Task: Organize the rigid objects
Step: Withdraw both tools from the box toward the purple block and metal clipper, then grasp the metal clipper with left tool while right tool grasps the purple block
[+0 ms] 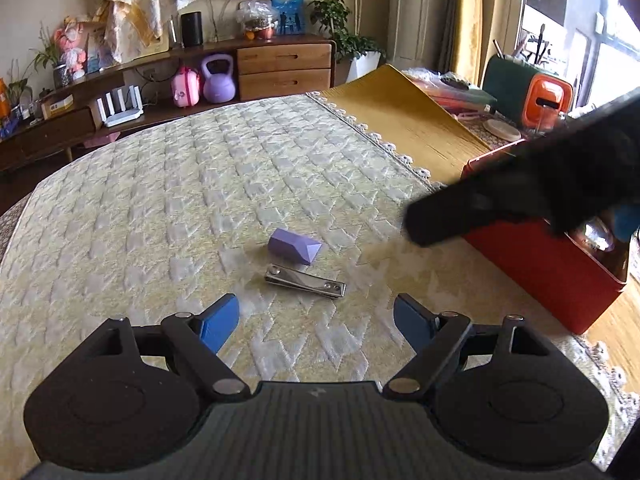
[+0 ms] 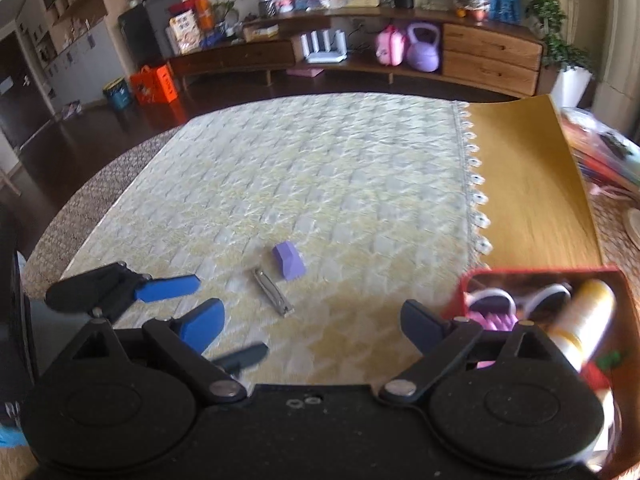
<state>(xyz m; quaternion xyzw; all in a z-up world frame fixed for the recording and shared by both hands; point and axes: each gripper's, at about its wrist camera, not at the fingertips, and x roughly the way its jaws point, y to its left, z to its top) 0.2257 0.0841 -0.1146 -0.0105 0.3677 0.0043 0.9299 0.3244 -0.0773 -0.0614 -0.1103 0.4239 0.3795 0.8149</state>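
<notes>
A purple block (image 1: 294, 245) and a metal nail clipper (image 1: 306, 281) lie on the pale quilted cloth, just ahead of my open, empty left gripper (image 1: 316, 318). In the right wrist view the block (image 2: 289, 261) and clipper (image 2: 274, 293) lie ahead and left of my open, empty right gripper (image 2: 312, 322). The left gripper (image 2: 208, 314) shows there at the left, near the clipper. A red box (image 2: 540, 274) at the right holds a white-and-yellow bottle (image 2: 586, 320) and other items. The right gripper's dark body (image 1: 520, 196) hangs over the red box (image 1: 560, 276).
A yellow mat (image 1: 400, 116) lies past the cloth's lace edge. An orange-and-green appliance (image 1: 532, 92) stands at the far right. A wooden sideboard (image 2: 488, 56) with a purple kettlebell (image 2: 422, 54) runs along the back wall.
</notes>
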